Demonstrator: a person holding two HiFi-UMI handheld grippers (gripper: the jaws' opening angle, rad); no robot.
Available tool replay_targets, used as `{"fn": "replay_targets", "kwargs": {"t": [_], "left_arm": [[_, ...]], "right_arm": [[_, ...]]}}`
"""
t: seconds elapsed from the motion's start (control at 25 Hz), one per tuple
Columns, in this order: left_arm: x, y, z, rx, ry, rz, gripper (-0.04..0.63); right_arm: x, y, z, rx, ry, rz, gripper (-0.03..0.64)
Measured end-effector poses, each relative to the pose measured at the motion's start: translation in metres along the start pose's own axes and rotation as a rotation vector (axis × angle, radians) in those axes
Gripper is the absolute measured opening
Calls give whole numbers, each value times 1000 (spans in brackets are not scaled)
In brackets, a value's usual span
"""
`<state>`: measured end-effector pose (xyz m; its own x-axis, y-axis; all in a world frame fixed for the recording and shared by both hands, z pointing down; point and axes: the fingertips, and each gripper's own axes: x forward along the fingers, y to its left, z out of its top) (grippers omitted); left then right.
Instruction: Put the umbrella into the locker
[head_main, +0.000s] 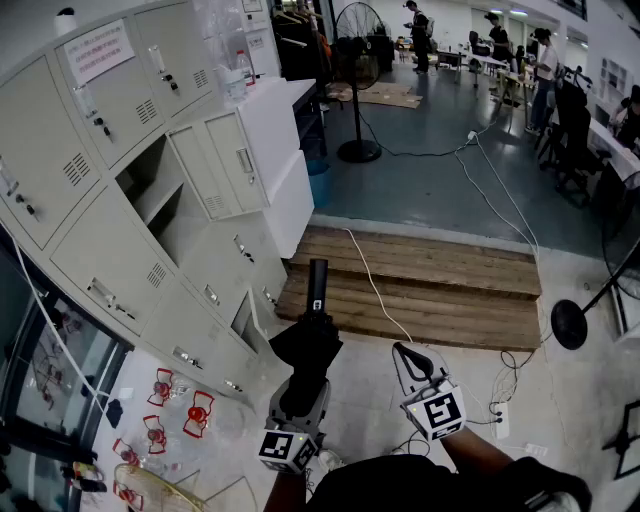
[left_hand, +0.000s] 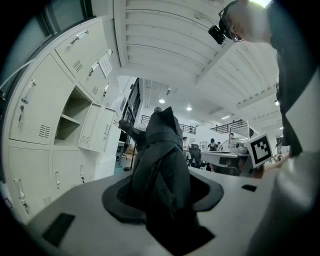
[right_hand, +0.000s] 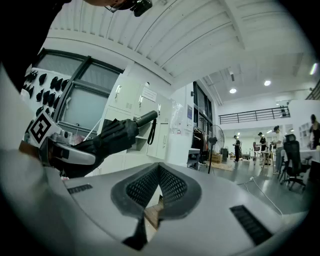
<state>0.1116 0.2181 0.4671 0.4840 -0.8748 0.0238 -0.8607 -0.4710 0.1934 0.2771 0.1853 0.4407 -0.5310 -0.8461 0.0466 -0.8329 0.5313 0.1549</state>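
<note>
A folded black umbrella (head_main: 308, 345) stands in my left gripper (head_main: 303, 388), its dark handle (head_main: 317, 285) pointing ahead toward the wooden step. In the left gripper view the umbrella's fabric (left_hand: 162, 170) fills the gap between the jaws of the left gripper (left_hand: 161, 202), which are shut on it. The grey lockers (head_main: 110, 250) run along the left; one compartment (head_main: 158, 198) stands open with its door (head_main: 222, 165) swung out. My right gripper (head_main: 405, 353) hangs just right of the umbrella, shut and empty. In the right gripper view the right gripper (right_hand: 159, 172) has its pads meeting, and the umbrella (right_hand: 112, 137) shows to its left.
A low wooden platform (head_main: 430, 285) lies ahead with a white cable (head_main: 372, 280) across it. A standing fan (head_main: 357, 60) is beyond it, another fan base (head_main: 570, 325) at right. A lower locker door (head_main: 252, 322) hangs ajar. Red items (head_main: 185, 410) lie on the floor. People stand far back.
</note>
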Motion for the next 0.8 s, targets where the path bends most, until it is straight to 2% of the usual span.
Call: {"fn": "replay_targets", "kwargs": {"t": [0.48, 0.8], "left_arm": [[-4, -4, 3, 43, 12, -23, 215], [-6, 10, 8, 24, 19, -28, 216]], "right_arm": [[-5, 3, 4, 21, -29, -22, -2], [6, 12, 10, 56, -38, -4, -2]]}}
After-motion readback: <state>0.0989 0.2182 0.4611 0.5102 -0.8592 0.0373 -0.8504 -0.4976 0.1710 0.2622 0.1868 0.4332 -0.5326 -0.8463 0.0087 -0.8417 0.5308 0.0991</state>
